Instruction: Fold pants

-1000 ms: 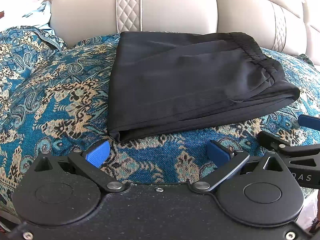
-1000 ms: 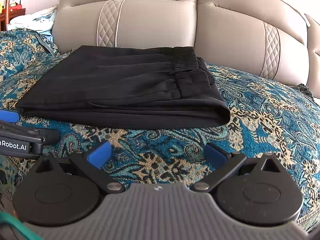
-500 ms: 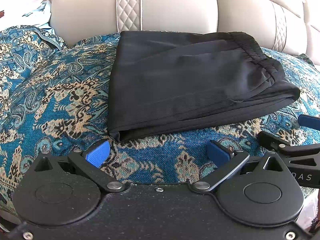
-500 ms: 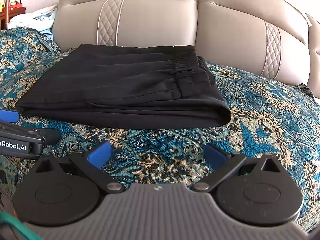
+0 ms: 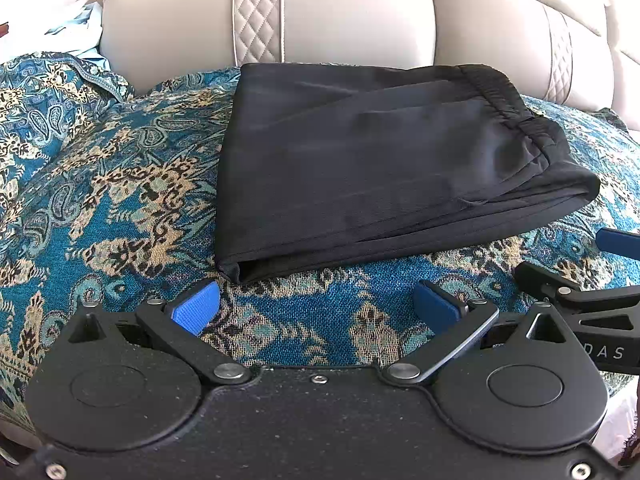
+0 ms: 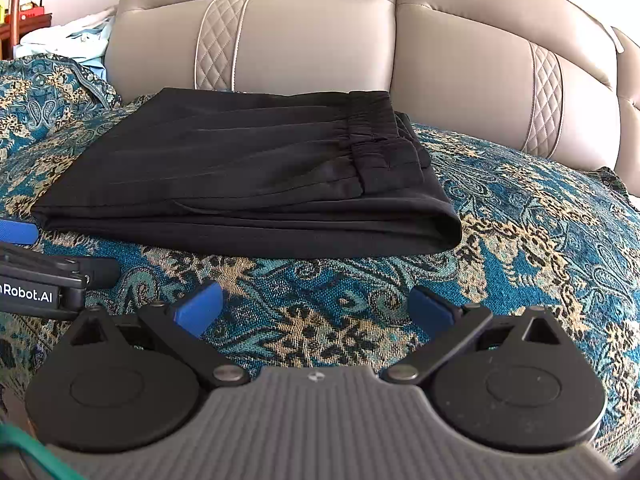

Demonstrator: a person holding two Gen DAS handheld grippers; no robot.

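Black pants [image 5: 380, 168] lie folded into a flat rectangle on the blue patterned cover, with the elastic waistband on top at the right. They also show in the right wrist view [image 6: 248, 184]. My left gripper [image 5: 316, 306] is open and empty, just in front of the pants' near left corner. My right gripper [image 6: 316, 308] is open and empty, a short way in front of the pants' near folded edge. Each gripper's side shows in the other's view: the right gripper [image 5: 580, 280], the left gripper [image 6: 44, 272].
The blue and gold patterned cover [image 5: 100, 200] drapes the sofa seat. The beige leather sofa back [image 6: 312, 40] rises right behind the pants. Light blue cloth [image 6: 68, 40] lies at the far left beyond the armrest.
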